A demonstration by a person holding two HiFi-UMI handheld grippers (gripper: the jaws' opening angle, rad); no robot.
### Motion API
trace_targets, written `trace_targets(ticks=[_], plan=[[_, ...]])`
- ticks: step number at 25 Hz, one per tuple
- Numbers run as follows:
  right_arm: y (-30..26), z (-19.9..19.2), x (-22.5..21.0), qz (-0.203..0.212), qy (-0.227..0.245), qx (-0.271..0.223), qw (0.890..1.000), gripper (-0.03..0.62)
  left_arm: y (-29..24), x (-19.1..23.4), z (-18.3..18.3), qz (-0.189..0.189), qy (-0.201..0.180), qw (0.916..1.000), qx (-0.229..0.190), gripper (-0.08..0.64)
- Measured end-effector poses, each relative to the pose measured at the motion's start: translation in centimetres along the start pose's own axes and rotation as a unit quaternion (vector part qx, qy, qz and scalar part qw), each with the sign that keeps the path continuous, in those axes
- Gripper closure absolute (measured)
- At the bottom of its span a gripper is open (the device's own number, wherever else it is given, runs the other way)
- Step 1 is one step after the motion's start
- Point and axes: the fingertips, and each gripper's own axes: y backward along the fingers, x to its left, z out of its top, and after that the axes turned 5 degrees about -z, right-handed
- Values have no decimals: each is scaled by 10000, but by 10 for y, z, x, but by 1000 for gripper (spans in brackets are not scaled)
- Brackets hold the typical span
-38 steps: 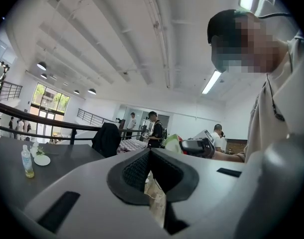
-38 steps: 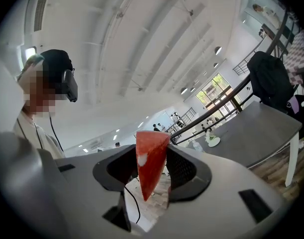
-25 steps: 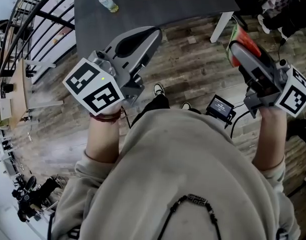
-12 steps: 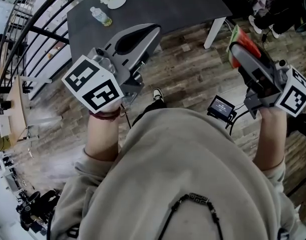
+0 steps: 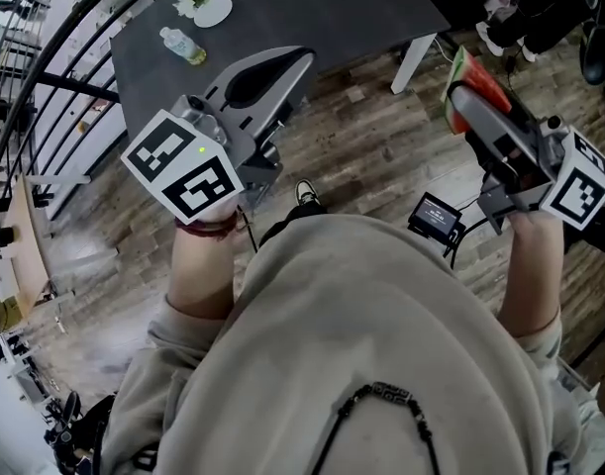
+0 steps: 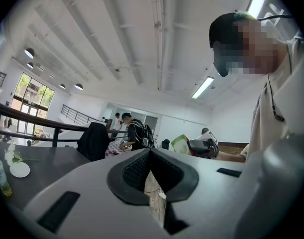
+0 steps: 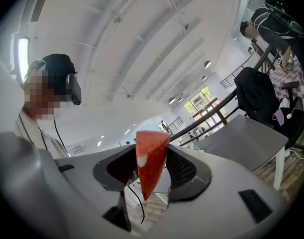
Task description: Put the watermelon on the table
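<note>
A red watermelon slice with a green rind sits between the jaws of my right gripper, which is shut on it. In the right gripper view the red wedge stands point-down between the dark pads of that gripper. My left gripper is held out on the left, jaws shut with nothing in them; its tips meet. The dark grey table lies ahead of both grippers, past a strip of wooden floor. Both grippers are short of its near edge.
A water bottle and a white plate with flowers lie on the table's far left. A white table leg stands between the grippers. A railing runs at the left. A small screen device with cables lies on the floor.
The table, bottle and plate have slid down and left in the head view as the person moves toward them. Both grippers keep their pose, the slice still in the right one.
</note>
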Motion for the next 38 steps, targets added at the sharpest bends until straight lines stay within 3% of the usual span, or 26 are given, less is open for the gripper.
trace_targets(ticks=[8,18,26,38], plan=[[-58,11,-17,-188,161,18,9997,394,-5,61,5,-312,0,9995,35,555],[-138,41,-14,-244,315,-70,9992,394,9,131,40,-486,-203,9986,71,554],[-210,39,-8,-188,340,128,9992,394,48,185,41,-341,-119,9993,112,555],[-278,29,14,137,440,442,9980,394,104,214,36,3,-174,9998,-22,554]])
